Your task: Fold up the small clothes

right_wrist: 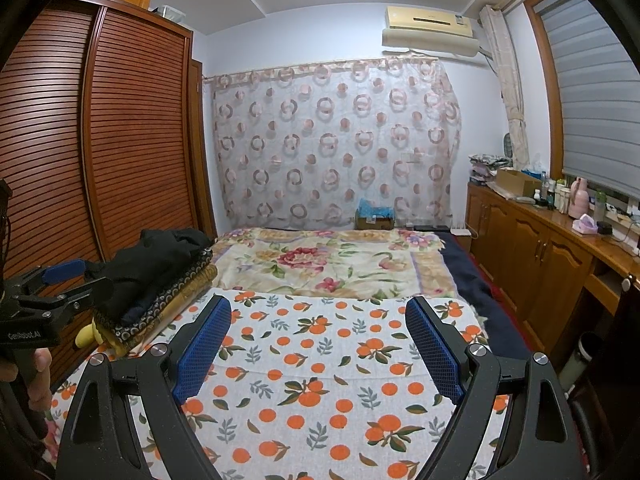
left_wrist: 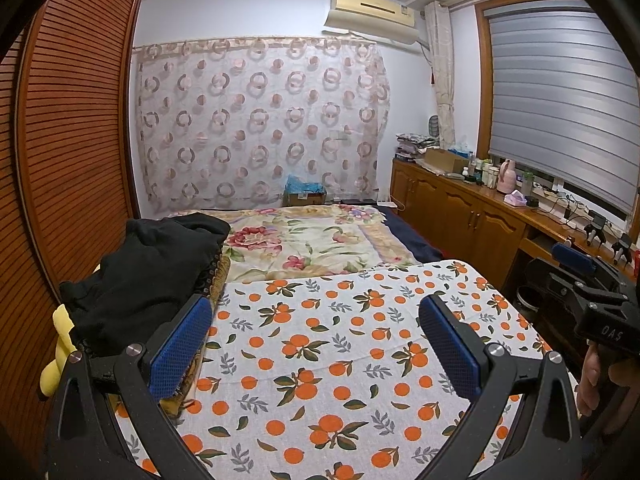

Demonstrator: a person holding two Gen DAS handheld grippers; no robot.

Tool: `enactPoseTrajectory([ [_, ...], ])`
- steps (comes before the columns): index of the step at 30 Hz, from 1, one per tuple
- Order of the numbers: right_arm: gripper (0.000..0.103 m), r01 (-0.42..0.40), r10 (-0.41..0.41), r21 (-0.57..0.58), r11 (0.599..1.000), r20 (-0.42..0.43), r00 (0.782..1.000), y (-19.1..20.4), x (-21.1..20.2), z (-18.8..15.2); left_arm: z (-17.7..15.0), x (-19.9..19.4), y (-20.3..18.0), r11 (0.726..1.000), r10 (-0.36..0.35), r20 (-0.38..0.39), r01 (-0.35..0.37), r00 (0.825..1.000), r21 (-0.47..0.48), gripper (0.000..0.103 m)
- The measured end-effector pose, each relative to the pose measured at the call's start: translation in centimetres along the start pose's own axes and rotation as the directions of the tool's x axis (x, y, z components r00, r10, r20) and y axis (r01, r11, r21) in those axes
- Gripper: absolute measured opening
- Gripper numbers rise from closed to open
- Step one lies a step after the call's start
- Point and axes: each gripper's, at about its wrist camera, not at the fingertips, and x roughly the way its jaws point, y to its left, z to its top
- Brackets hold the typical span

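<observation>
Both grippers hang over the orange-print cloth (left_wrist: 340, 360) on the bed, and both are wide open with nothing in them: the left gripper (left_wrist: 316, 320) and the right gripper (right_wrist: 318, 320). The clothes to fold sit in a dark heap (left_wrist: 148, 268) at the left side of the bed, on top of some patterned folded cloth (right_wrist: 168, 300). They look soft, light and floppy, so they will sag when lifted. I would pinch an edge or corner.
</observation>
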Motion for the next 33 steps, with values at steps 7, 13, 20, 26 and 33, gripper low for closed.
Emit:
enactPoseTrajectory([
  [7, 0.09, -0.003, 0.003, -0.001, 1.0, 0.0, 1.0, -0.05, 0.04, -0.02, 0.0, -0.06, -0.04, 1.0, 0.0, 0.001, 0.0, 1.0, -0.001, 0.103],
  [13, 0.09, -0.004, 0.004, -0.002, 1.0, 0.0, 1.0, -0.1, 0.08, -0.03, -0.02, -0.07, -0.07, 1.0, 0.0, 0.001, 0.0, 1.0, -0.001, 0.103],
  [20, 0.09, -0.005, 0.005, -0.003, 1.0, 0.0, 1.0, -0.18, 0.08, -0.07, -0.04, -0.1, -0.09, 1.0, -0.001, 0.002, 0.001, 1.0, -0.003, 0.103],
  [26, 0.09, -0.006, 0.006, -0.002, 1.0, 0.001, 1.0, -0.32, 0.13, -0.04, -0.11, -0.07, -0.09, 1.0, 0.0, 0.002, 0.0, 1.0, -0.002, 0.103],
  [33, 0.09, -0.008, 0.008, -0.004, 1.0, 0.003, 1.0, -0.48, 0.24, 0.0, -0.13, -0.13, -0.12, 1.0, 0.0, 0.002, 0.0, 1.0, -0.001, 0.103],
])
